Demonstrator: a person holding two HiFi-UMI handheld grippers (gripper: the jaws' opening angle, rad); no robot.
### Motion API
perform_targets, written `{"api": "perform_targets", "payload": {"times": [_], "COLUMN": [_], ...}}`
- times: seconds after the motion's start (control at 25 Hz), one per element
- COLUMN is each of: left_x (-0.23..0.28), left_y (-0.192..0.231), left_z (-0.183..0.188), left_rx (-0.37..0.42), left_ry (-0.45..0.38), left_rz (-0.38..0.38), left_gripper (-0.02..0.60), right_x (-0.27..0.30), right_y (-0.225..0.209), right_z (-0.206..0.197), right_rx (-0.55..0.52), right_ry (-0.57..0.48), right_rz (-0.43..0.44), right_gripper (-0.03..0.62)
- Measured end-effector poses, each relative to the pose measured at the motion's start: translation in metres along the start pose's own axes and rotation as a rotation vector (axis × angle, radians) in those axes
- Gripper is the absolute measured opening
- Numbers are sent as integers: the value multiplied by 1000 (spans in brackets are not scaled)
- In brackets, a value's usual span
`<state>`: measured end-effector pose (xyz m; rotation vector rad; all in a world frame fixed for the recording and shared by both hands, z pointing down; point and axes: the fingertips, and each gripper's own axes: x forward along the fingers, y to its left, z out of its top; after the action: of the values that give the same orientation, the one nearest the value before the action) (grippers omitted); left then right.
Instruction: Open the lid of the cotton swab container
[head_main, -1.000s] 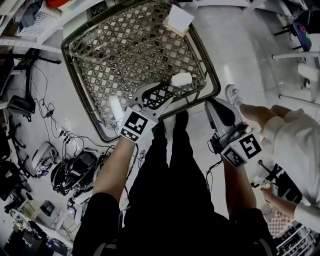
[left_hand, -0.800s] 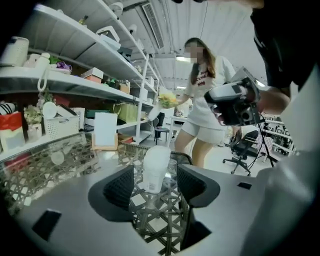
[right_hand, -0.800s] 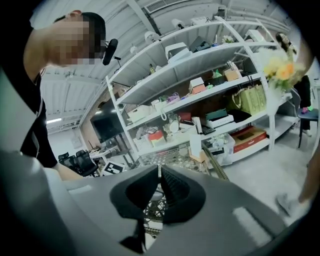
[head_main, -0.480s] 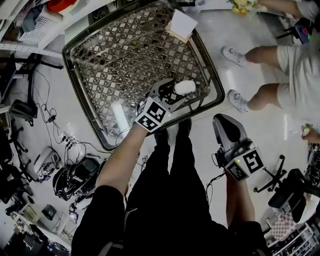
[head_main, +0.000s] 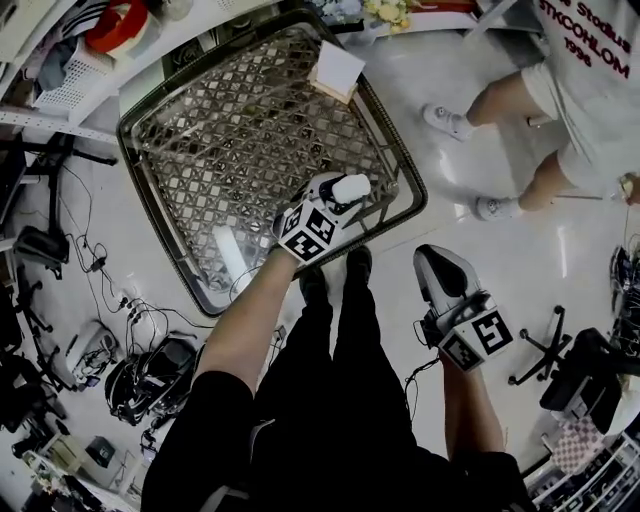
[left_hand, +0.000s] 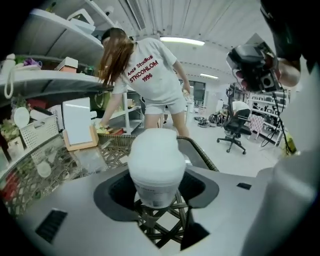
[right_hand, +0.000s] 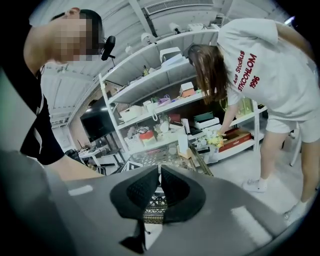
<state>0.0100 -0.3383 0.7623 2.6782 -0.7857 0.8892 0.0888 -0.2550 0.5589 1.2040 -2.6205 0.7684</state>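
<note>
Grab stage, basically: left gripper (head_main: 338, 196) has its wide jaws closing around the white cotton swab container (left_hand: 156, 165), which stands near the wicker table (head_main: 135, 150) edge and isn't pinched yet. Right gripper (head_main: 438, 262) hangs shut and empty. Next it probably needs a firm hold so the right one can work the lid.

White container (left_hand: 153, 170) — brown-lattice table (head_main: 250, 130)

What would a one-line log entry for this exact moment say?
left gripper: jaws closing around cotton swab container, not gripping | lid: on | right gripper: shut, empty, aside
</note>
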Motion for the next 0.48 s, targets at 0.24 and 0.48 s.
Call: {"api": "perform_targets", "payload": {"times": [0.24,0.48], "left_x": [0,-29], "left_y": [0,-16], "left_z": [0,28], "left_rx": [-20,16], "left_ry": [25,-9], "left_rz": [5,-28], "left_gripper": [206,206], "right_x": [-15,-21], "right_y": [6,19], "right_z": [2,18], "right_rx": [-24,-56], "right_ry": [14,-6], "right_rz": [-7,14], "right_gripper": [29,29]}}
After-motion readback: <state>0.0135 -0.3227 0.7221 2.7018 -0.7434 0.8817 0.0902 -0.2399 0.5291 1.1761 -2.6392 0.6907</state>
